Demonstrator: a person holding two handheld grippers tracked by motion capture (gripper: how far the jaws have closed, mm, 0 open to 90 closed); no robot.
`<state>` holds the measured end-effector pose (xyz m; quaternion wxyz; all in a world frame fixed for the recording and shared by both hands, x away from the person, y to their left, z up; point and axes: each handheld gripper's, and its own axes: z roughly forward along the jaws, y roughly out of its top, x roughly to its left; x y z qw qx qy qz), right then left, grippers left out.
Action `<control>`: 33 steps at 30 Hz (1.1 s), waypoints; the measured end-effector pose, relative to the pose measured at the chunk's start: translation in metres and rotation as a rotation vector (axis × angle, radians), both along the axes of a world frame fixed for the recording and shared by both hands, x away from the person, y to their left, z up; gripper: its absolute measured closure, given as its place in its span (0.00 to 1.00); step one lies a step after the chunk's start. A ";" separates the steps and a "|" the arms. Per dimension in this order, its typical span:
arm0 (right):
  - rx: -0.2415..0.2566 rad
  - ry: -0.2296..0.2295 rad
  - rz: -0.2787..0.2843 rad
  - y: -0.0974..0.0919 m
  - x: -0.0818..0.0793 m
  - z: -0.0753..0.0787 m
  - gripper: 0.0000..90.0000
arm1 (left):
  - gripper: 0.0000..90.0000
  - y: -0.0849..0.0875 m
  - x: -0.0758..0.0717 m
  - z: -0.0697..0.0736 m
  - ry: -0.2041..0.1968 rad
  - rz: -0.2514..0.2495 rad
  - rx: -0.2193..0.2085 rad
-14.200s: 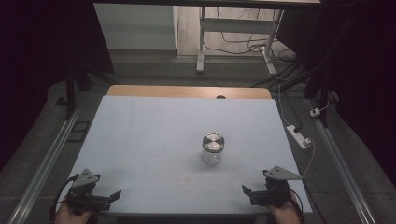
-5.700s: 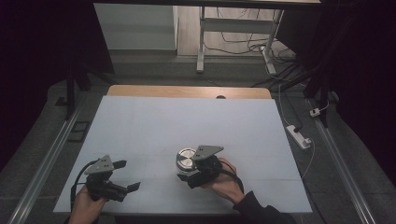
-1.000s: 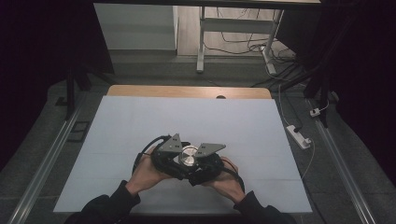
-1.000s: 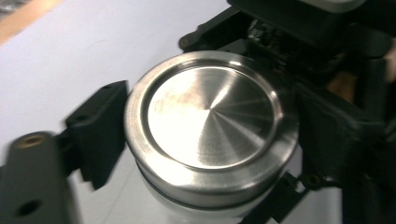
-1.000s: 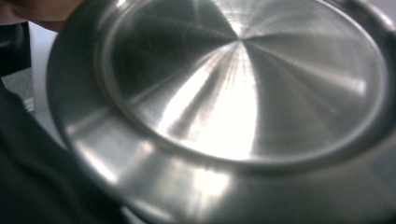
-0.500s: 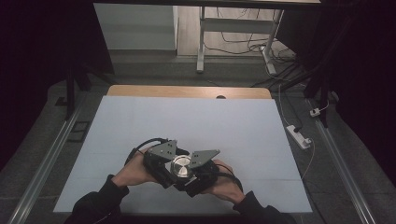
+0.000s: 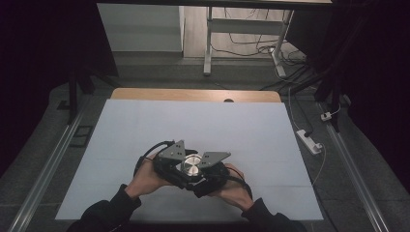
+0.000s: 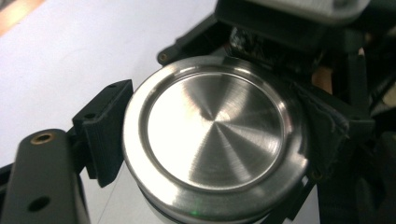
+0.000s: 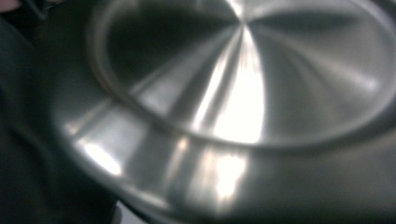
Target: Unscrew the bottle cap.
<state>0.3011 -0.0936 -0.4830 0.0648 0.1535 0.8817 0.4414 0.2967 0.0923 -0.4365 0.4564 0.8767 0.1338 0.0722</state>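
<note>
Left claw (image 7: 180, 166) newly clamped on lid (image 7: 190, 165).

In the high view we cannot see the jar's glass body: the two claws and both hands cover it, leaving only its metal lid (image 7: 190, 166) exposed. The right gripper view is blurred, its lid (image 9: 243, 93) cut off by the frame's edges.
</note>
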 end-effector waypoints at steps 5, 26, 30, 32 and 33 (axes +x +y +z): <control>0.006 -0.001 -0.009 0.000 0.000 0.000 0.16 | 0.21 0.003 0.000 0.002 -0.003 0.016 -0.003; 0.013 -0.009 -0.041 -0.012 0.008 0.004 0.16 | 0.21 0.030 -0.001 0.014 -0.014 0.089 -0.025; 0.016 -0.009 -0.061 -0.015 0.011 0.004 0.16 | 0.21 0.033 -0.004 0.015 -0.014 0.087 -0.037; 0.017 -0.011 -0.069 -0.017 0.013 0.005 0.16 | 0.21 0.034 -0.006 0.015 -0.012 0.084 -0.044; 0.019 -0.011 -0.075 -0.018 0.014 0.005 0.16 | 0.21 0.034 -0.006 0.015 -0.010 0.081 -0.046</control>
